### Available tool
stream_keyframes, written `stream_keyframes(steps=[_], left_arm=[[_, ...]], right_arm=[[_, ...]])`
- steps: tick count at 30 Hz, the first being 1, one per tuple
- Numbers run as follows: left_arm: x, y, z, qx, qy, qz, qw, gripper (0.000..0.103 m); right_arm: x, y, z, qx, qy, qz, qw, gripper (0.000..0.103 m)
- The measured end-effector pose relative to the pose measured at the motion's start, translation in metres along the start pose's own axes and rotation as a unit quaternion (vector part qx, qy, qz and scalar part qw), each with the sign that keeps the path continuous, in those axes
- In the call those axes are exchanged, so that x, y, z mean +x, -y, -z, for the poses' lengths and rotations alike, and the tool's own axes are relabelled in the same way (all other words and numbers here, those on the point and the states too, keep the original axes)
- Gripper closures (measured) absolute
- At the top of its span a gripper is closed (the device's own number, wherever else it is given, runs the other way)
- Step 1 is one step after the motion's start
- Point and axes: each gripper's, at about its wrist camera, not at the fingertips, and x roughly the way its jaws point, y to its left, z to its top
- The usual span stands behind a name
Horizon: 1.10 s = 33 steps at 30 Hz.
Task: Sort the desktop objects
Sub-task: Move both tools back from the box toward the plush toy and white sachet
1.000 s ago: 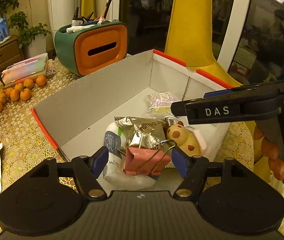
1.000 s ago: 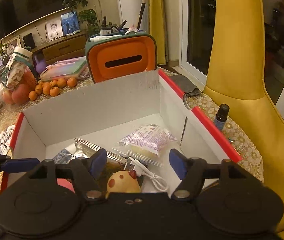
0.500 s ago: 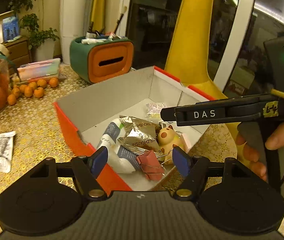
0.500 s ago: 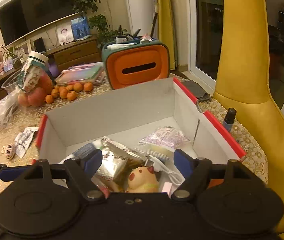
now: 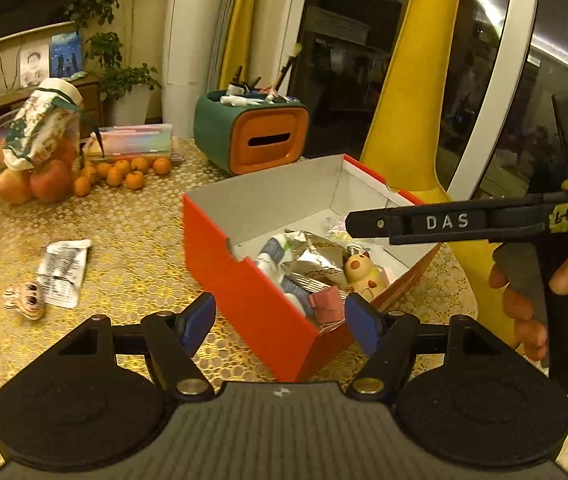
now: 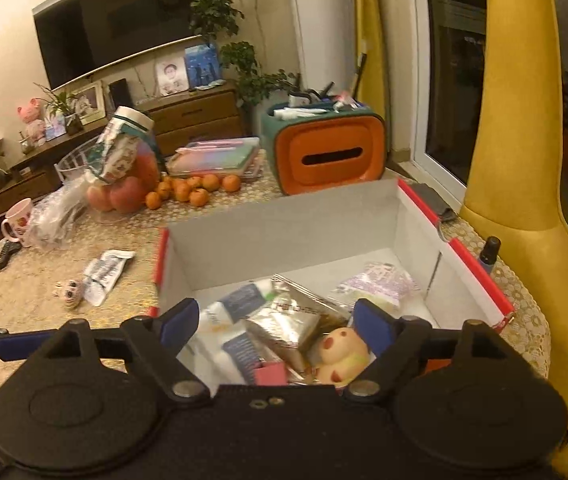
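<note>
Left gripper w/ jaws spread wide, nothing btwn them. Right gripper likewise spread & empty (seen side-on in left view), right hand wrapped round its grip.

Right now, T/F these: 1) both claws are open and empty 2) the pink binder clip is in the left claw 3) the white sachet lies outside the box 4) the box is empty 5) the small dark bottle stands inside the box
1) Left claw and right claw are open and empty: true.
2) The pink binder clip is in the left claw: false. It lies in the red box, at its near end.
3) The white sachet lies outside the box: true, on the tablecloth.
4) The box is empty: false. It holds a foil packet, a toy figure and more.
5) The small dark bottle stands inside the box: false. It stands outside, beside the box's right wall.
</note>
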Motion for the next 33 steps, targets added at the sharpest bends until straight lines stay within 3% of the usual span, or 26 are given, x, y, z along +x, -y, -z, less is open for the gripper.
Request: stream_keyframes(steps=[3,8,14,16,27,33], left_arm=[[-0.007,-0.012,0.004,0.001,0.009,-0.009,0.9999,0.02],[-0.016,-0.039,0.011,0.004,0.016,-0.015,0.9997,0.02],[-0.017,-0.079,0.02,-0.009,0.021,-0.027,0.9994,0.012],[-0.016,-0.094,0.024,-0.017,0.023,-0.033,0.999,0.002],[-0.006,-0.169,0.042,-0.054,0.043,-0.079,0.9945,0.001],[0.009,-0.196,0.049,-0.057,0.04,-0.088,0.9937,0.0]], right_arm=[[-0.001,-0.015,-0.005,-0.007,0.0,-0.001,1.0,0.017],[0.008,-0.049,-0.012,-0.02,-0.002,-0.008,1.0,0.013],[0.032,-0.097,-0.021,-0.035,-0.007,-0.025,0.999,0.011],[0.042,-0.112,-0.024,-0.038,-0.008,-0.03,0.999,0.009],[0.1,-0.179,-0.026,-0.067,-0.034,-0.047,0.996,0.006],[0.136,-0.201,-0.031,-0.072,-0.05,-0.036,0.995,0.005]])
